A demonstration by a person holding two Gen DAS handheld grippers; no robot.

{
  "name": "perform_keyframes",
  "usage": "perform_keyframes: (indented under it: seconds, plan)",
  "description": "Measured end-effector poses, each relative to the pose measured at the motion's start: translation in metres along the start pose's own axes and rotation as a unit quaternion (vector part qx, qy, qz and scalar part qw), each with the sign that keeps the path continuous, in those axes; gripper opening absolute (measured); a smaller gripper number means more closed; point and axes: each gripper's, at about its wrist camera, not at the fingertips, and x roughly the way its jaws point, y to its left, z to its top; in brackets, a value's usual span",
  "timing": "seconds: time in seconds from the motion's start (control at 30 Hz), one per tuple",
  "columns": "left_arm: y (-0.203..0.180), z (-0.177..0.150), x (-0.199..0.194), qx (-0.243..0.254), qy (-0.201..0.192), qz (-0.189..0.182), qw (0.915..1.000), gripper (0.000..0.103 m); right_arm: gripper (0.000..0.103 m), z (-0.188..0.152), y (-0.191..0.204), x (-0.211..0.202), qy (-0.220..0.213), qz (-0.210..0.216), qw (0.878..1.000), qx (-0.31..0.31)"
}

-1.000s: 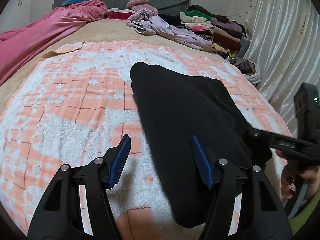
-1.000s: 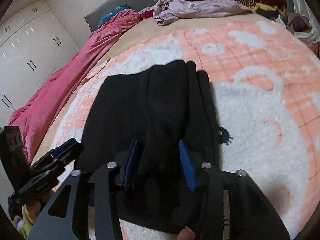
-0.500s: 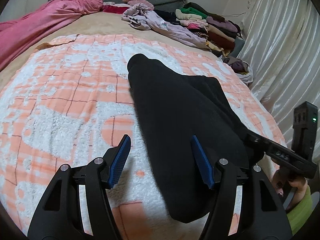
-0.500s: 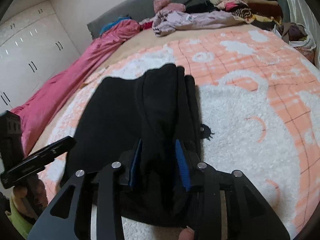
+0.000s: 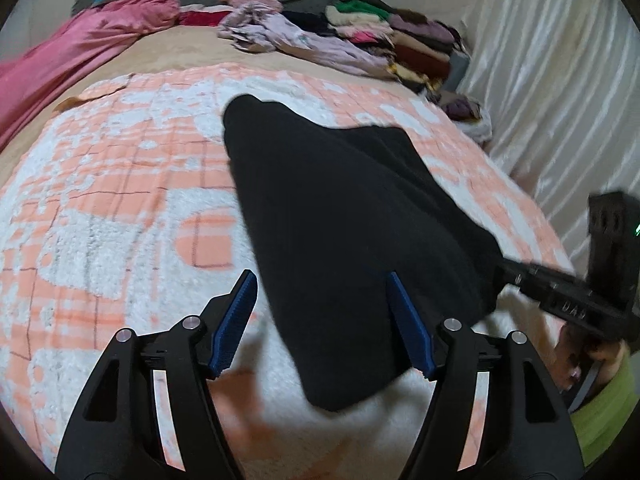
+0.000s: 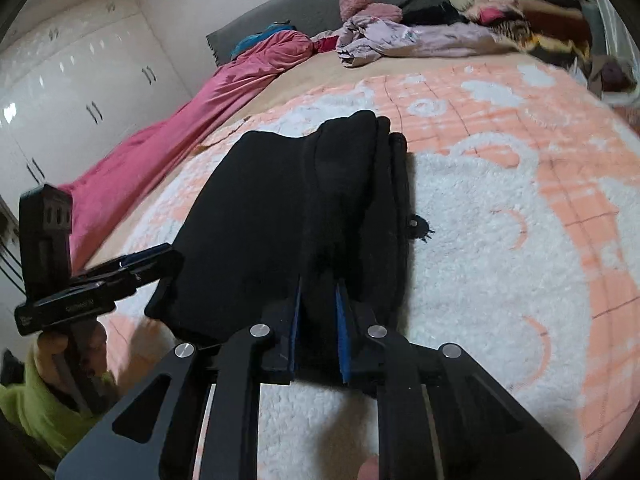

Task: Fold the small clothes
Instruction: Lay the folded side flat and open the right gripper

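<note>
Right gripper (image 6: 317,312) jaws just closing, pinching near hem of black garment (image 5: 340,216) lying mid-bed on blanket (image 5: 120,200). Left gripper (image 5: 320,320) jaws spreading, gripping nothing. Risking thick bunched layers slipping out, fold skewing.

Matt black cloth garment (image 5: 340,216), fluffy blanket (image 5: 100,208)

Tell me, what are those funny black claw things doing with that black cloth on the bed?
A person holds a gripper in each hand and is folding a black garment on the orange-and-white blanket. The right gripper has just closed its jaws tighter on the garment's near edge and grips it. The left gripper has jaws that have just opened wider, with the garment's corner between them but not pinched. More clothes are piled at the far end of the bed.
</note>
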Motion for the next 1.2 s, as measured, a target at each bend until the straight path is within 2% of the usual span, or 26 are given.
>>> perform_keyframes:
  seconds: [0.2, 0.27, 0.37, 0.47, 0.53, 0.7, 0.73, 0.77, 0.8, 0.83, 0.87, 0.9, 0.93, 0.97, 1.1, 1.2]
  plan:
    - [-0.008, -0.012, 0.013, 0.014, 0.018, 0.004, 0.9997, 0.062, 0.015, -0.014, -0.023, 0.011, 0.015, 0.013, 0.999, 0.049]
    - [-0.006, -0.012, 0.013, 0.012, 0.019, 0.003, 0.9997, 0.062, 0.021, -0.011, -0.02, 0.008, 0.016, 0.017, 0.998, 0.05]
    - [-0.004, -0.012, 0.012, 0.007, 0.017, 0.003, 0.9998, 0.062, 0.03, 0.008, -0.012, -0.01, -0.013, 0.019, 0.999, 0.042]
    - [-0.004, -0.012, 0.013, 0.004, 0.018, 0.001, 0.9998, 0.062, 0.033, 0.033, -0.011, -0.011, -0.037, 0.005, 0.999, 0.037]
    - [-0.004, -0.012, 0.012, 0.007, 0.017, 0.003, 0.9998, 0.062, 0.033, 0.052, -0.012, 0.002, -0.034, -0.015, 0.999, 0.034]
    - [-0.006, -0.013, 0.011, 0.009, 0.015, 0.004, 0.9998, 0.062, 0.033, 0.085, -0.02, 0.05, 0.008, -0.044, 0.997, 0.055]
    - [-0.006, -0.012, 0.011, 0.008, 0.015, 0.004, 0.9998, 0.062, 0.037, 0.086, -0.021, 0.057, 0.012, -0.045, 0.997, 0.059]
    - [-0.006, -0.012, 0.011, 0.008, 0.015, 0.004, 0.9998, 0.062, 0.047, 0.088, -0.023, 0.065, 0.016, -0.048, 0.997, 0.063]
    - [-0.006, -0.012, 0.011, 0.009, 0.015, 0.004, 0.9998, 0.062, 0.064, 0.089, -0.025, 0.071, 0.017, -0.054, 0.996, 0.067]
    - [-0.006, -0.012, 0.01, 0.009, 0.015, 0.004, 0.9998, 0.062, 0.067, 0.089, -0.026, 0.075, 0.018, -0.058, 0.996, 0.068]
    - [-0.006, -0.012, 0.011, 0.009, 0.015, 0.004, 0.9998, 0.062, 0.064, 0.089, -0.027, 0.08, 0.019, -0.062, 0.996, 0.067]
    - [-0.006, -0.012, 0.011, 0.009, 0.015, 0.004, 0.9998, 0.062, 0.039, 0.088, -0.027, 0.083, 0.021, -0.069, 0.995, 0.064]
    - [-0.006, -0.012, 0.011, 0.008, 0.015, 0.004, 0.9998, 0.063, 0.019, 0.087, -0.026, 0.084, 0.02, -0.075, 0.995, 0.061]
    - [-0.006, -0.012, 0.01, 0.009, 0.015, 0.003, 0.9998, 0.063, 0.016, 0.087, -0.026, 0.083, 0.016, -0.077, 0.995, 0.058]
    - [-0.009, -0.012, 0.007, 0.012, 0.013, 0.002, 0.9998, 0.063, 0.014, 0.086, -0.025, 0.065, -0.016, -0.085, 0.995, 0.051]
    - [-0.01, -0.012, 0.007, 0.014, 0.013, -0.001, 0.9998, 0.063, 0.014, 0.082, -0.035, 0.07, -0.009, -0.095, 0.994, 0.056]
